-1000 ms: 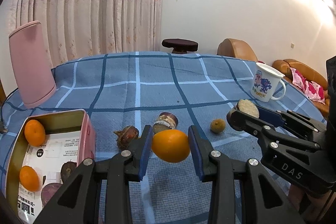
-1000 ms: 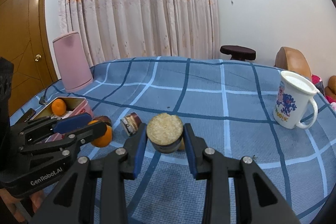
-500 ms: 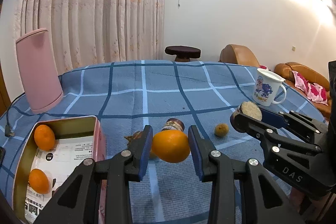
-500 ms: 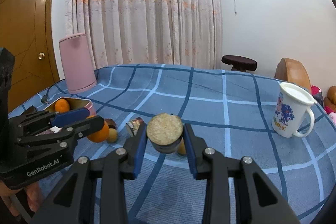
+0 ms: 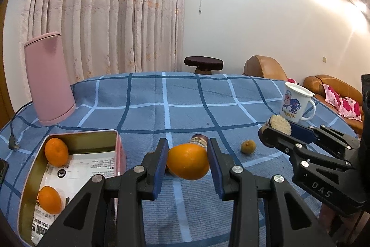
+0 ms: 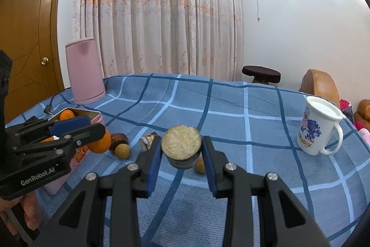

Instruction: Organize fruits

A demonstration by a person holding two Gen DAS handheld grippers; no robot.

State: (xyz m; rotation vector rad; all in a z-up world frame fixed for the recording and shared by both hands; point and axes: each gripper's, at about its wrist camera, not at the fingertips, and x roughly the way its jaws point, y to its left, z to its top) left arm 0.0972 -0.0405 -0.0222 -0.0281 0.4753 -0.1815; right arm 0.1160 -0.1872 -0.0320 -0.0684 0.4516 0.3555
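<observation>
Orange (image 5: 187, 161) clamped in left gripper (image 5: 187, 162), lifted higher off the bench (image 5: 185, 96) than a second ago, near the tin (image 5: 81, 138) holding two oranges; drop-off likely next. Right gripper (image 6: 181, 151) clamped on cut fruit (image 6: 181, 142), also raised.

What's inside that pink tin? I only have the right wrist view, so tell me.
Observer: The left wrist view shows the pink tin holding two oranges, one in the far corner and one nearer, on a printed sheet.
Operator: Report the left grip.
Observer: The left hand-held gripper is shut on a large orange, with a pad on each side.
Operator: Check the tin for free space.
Observer: The sheet lies uncovered between the two oranges. The tin's near end is cut off from view.
</observation>
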